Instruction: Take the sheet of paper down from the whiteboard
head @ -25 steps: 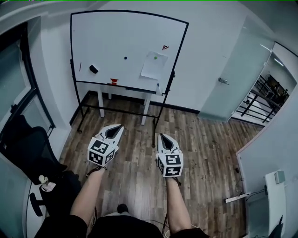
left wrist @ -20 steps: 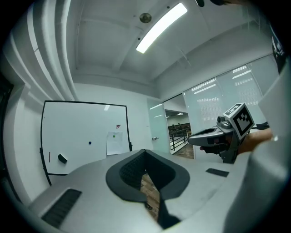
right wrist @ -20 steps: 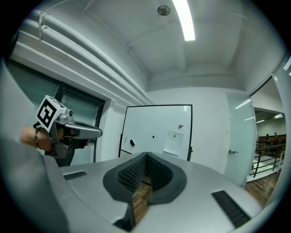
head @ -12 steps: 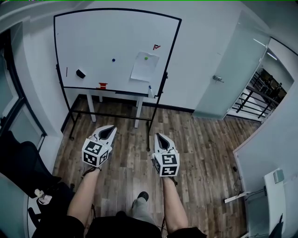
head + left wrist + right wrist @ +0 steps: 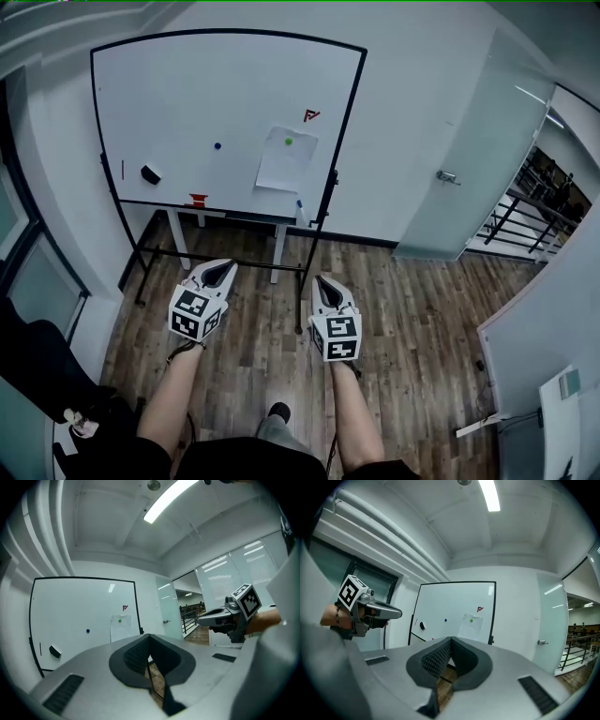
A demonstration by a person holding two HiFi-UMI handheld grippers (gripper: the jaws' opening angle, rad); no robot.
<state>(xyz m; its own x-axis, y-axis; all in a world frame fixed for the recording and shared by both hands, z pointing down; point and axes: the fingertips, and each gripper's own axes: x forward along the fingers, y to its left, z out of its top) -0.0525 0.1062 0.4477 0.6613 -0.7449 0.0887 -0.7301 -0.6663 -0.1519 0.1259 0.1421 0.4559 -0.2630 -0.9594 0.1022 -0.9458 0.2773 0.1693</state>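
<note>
Only one sheet of paper (image 5: 286,159) hangs on the whiteboard (image 5: 169,84), low on its right side, under one green magnet (image 5: 289,142). One blue magnet (image 5: 217,146) and one black eraser (image 5: 150,173) are left of it. The left gripper (image 5: 228,266) and the right gripper (image 5: 322,279), both closed and holding nothing, point at the board, well apart from the sheet.

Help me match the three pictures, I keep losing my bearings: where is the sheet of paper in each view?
Head view: sheet of paper, upper centre, on the whiteboard's right part.
Left gripper view: sheet of paper left of centre, just above the jaws.
Right gripper view: sheet of paper right of centre, above the jaws.
Shared landmark: green magnet at its top edge.
</note>
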